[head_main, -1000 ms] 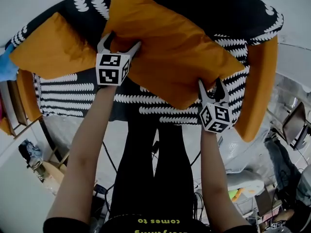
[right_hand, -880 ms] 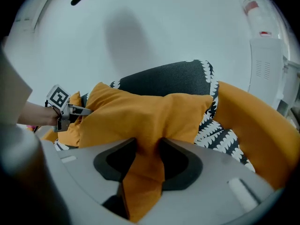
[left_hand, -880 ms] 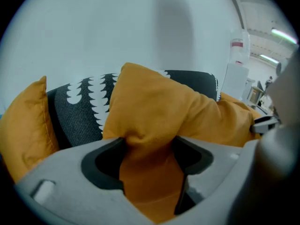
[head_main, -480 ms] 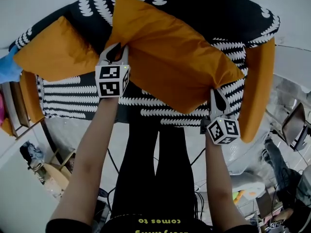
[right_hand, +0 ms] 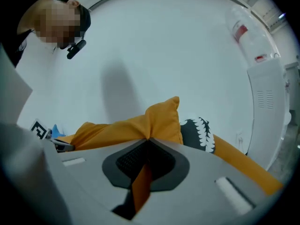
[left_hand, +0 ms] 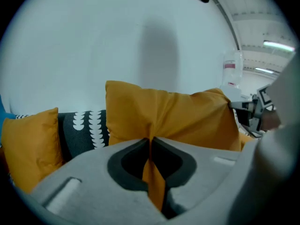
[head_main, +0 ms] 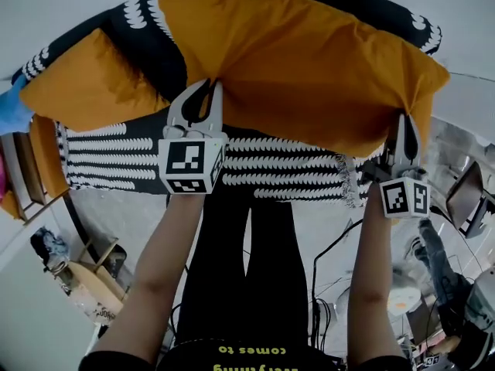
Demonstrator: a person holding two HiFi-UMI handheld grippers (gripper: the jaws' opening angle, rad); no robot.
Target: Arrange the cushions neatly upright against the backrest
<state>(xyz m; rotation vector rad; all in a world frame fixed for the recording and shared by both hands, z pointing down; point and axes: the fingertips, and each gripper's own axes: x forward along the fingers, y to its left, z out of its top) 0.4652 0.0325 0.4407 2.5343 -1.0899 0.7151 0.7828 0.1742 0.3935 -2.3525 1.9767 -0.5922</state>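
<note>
White wall point(left_hand: 140, 41) rises behind the sofa point(head_main: 116, 157), whose cover is black with rows of white crescent marks. I stand right in front of the seat, my legs in black trousers point(head_main: 247, 269) below it in the head view.

Both my claws are closed on the large orange cushion point(head_main: 309, 68). My left gripper point(head_main: 205, 90) has its jaws pressed together on a fold of orange cloth at the cushion's lower left corner. In the left gripper view the fabric runs down between the pads and the cushion point(left_hand: 178, 116) stands broad and upright just beyond my left gripper point(left_hand: 151, 139). My right gripper point(head_main: 404, 120) pinches the lower right corner in the same way. In the right gripper view a strip of cloth hangs through the jaws of my right gripper point(right_hand: 149, 142) and the cushion point(right_hand: 117, 125) stretches away to the left.

Held so, the cushion spans the sofa's middle and right, in front of the backrest. Whether it touches the seat I cannot tell.

A smaller orange cushion point(head_main: 85, 91) leans at the sofa's left end, apart from the large one, with a strip of patterned backrest point(left_hand: 86, 130) between them.
</note>
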